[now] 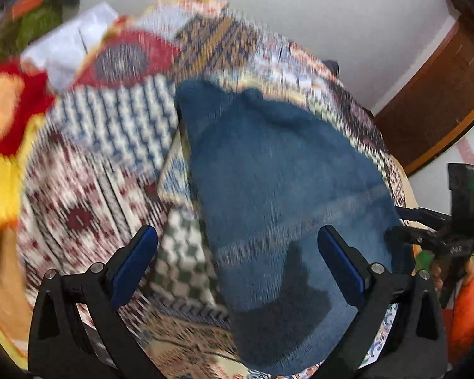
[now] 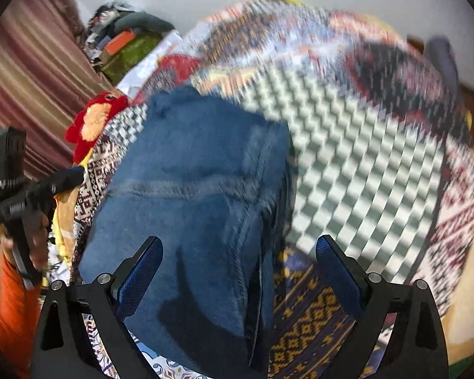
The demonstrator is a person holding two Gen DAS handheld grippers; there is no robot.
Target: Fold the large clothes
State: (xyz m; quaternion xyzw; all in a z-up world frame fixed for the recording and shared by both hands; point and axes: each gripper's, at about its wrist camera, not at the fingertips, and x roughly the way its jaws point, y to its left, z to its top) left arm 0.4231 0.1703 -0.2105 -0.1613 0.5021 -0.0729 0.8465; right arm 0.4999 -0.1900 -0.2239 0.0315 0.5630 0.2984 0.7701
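The blue garment (image 1: pixel 284 189) lies as a long, partly folded strip on the patterned patchwork cover (image 1: pixel 117 164) of the surface, with a pale hem band crossing it and one long edge already doubled over, as the right wrist view shows. The left gripper (image 1: pixel 237 268) hangs released above its near end, fingers spread wide and holding nothing. The right gripper (image 2: pixel 238 271) is likewise released over the same near end, straddling the folded edge. Both views are blurred, so finer creases cannot be read. The step in hand looks like taking the near end for the next fold: each gripper should pinch all layers at one corner, lift evenly, carry the end toward the far edge, and lay it square without dragging the cover
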